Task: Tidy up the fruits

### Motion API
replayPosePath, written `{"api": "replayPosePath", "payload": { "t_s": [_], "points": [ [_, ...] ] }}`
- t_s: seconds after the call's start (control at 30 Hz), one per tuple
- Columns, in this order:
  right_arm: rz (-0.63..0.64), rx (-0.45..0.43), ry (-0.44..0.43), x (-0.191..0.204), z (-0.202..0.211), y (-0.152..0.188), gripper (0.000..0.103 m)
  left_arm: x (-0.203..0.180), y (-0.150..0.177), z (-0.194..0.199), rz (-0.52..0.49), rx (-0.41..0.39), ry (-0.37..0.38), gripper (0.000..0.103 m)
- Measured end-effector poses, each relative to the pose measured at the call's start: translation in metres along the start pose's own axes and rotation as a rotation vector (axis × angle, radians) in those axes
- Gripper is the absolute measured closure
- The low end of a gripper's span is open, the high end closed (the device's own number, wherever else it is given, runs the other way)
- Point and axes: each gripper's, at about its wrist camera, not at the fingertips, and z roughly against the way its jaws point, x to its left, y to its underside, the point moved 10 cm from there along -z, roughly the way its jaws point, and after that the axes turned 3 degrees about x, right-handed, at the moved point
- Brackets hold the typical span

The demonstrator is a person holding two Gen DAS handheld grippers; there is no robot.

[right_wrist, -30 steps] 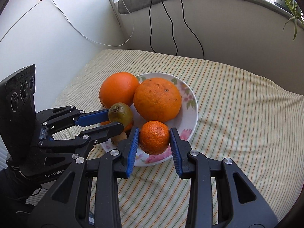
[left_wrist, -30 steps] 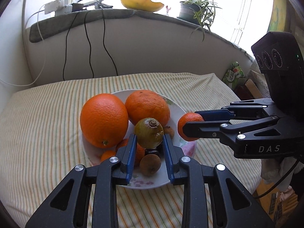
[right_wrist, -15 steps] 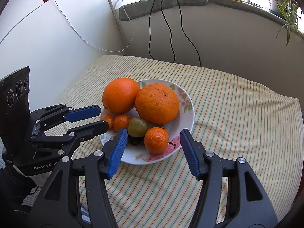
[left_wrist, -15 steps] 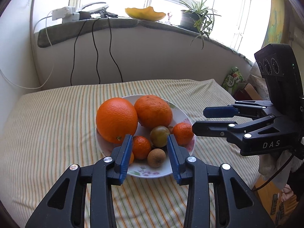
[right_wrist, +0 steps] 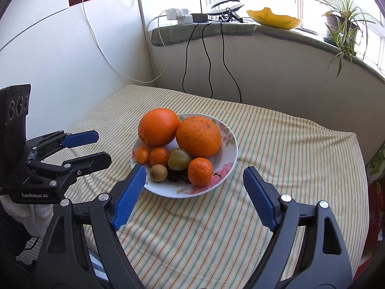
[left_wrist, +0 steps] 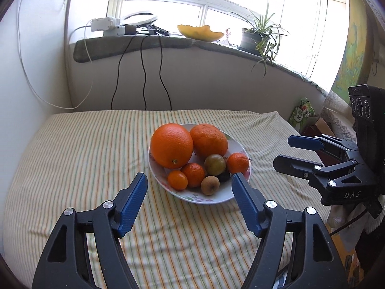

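Observation:
A white floral plate (left_wrist: 217, 196) (right_wrist: 227, 132) stands on the striped tablecloth. It holds two big oranges (left_wrist: 172, 145) (right_wrist: 198, 137), small tangerines (left_wrist: 237, 163) (right_wrist: 200, 171), a green-brown kiwi (left_wrist: 214, 164) (right_wrist: 178, 159), a small brown fruit (left_wrist: 210, 185) (right_wrist: 158, 173) and something dark. My left gripper (left_wrist: 190, 187) is open and empty, just short of the plate's near rim. My right gripper (right_wrist: 195, 180) is open and empty, back from the plate; it also shows in the left wrist view (left_wrist: 287, 150).
The striped cloth (left_wrist: 84, 159) covers the table up to the wall. Black cables (left_wrist: 144, 72) hang from the windowsill, which carries a power strip (left_wrist: 108, 25), a yellow fruit rind (left_wrist: 199, 32) and a potted plant (left_wrist: 257, 36). Boxes (left_wrist: 310, 120) lie off the table's right edge.
Both grippers let go of their fruit, the left the kiwi and the right a tangerine, which now lie on the plate. Both opened wide and drew back from the plate.

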Motion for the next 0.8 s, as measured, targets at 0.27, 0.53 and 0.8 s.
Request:
{"api": "replayPosePath", "payload": {
  "t_s": [0.27, 0.53, 0.8],
  "points": [
    [-0.031, -0.046, 0.078, -0.013, 0.020, 0.011, 0.007, 0.011, 0.003, 0.009, 0.020, -0.016, -0.062, 0.023],
    [-0.018, -0.070, 0.128, -0.014, 0.027, 0.016, 0.003, 0.016, 0.007, 0.013, 0.033, -0.023, -0.100, 0.023],
    [-0.006, -0.079, 0.122, -0.007, 0.027, 0.014, 0.002, 0.019, 0.008, 0.016, 0.032, -0.028, -0.112, 0.023]
  ]
}}
